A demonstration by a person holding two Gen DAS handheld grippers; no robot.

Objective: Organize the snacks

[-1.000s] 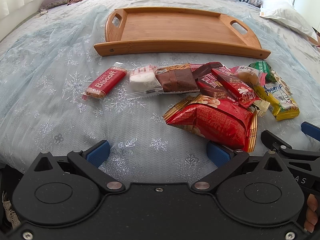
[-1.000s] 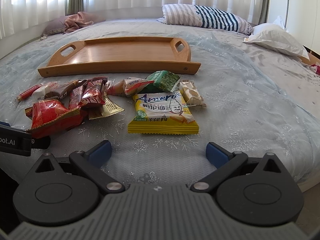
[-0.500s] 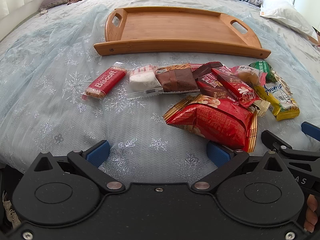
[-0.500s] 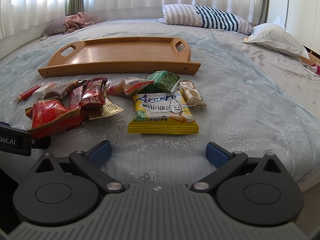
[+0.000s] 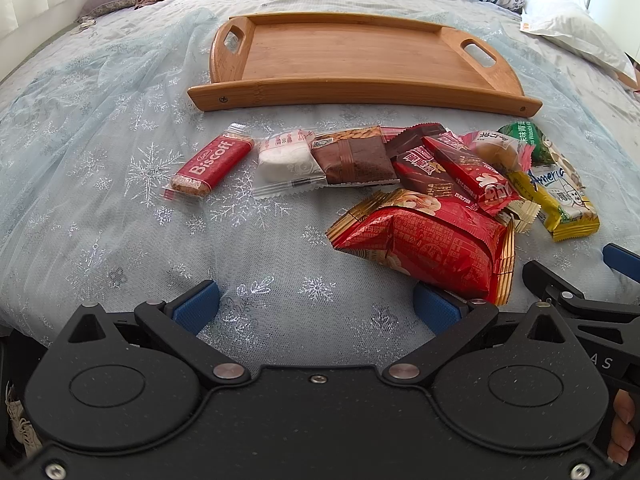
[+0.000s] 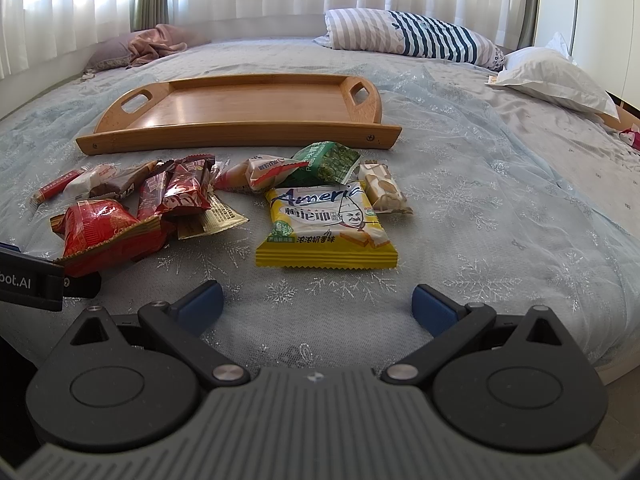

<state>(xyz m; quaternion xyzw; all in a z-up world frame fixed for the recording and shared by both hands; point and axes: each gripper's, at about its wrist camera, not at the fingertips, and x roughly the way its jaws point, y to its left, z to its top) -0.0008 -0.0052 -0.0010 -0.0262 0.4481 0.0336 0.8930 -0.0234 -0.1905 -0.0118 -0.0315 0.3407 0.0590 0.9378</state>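
Hovering exactly as before, the left gripper (image 5: 316, 304) and right gripper (image 6: 318, 302) gape wide and empty over the scattered foil snack packets (image 5: 420, 196), just short of the bare bamboo tray (image 5: 352, 54).

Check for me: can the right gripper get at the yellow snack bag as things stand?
Probably yes. The right gripper is open and empty, and the yellow snack bag lies flat just ahead of its fingers, with only bare bedspread between. Its far edge touches other snacks.
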